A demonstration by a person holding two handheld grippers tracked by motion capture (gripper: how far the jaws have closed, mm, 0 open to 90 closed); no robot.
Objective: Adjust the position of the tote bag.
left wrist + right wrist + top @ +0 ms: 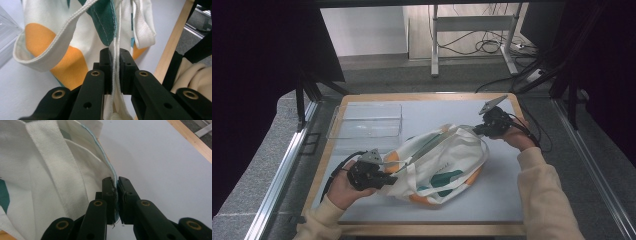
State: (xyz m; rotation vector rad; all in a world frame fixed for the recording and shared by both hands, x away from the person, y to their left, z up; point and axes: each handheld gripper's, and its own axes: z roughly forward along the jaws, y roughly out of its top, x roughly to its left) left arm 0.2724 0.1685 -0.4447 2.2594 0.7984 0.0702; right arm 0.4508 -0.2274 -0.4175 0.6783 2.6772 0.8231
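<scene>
Your left gripper (115,62) is clenched on the bag's (439,167) rim, your right gripper (117,188) on its opposite edge. The bag lies mid-table (507,200), its inside hidden by folds.

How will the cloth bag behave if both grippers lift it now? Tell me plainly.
Likely floppy: the cloth bag already lies slumped and creased on the table. It would probably sag between the left gripper and right gripper, since each pinches only a thin edge. It looks light, and the woven cloth seems unlikely to slip.
</scene>
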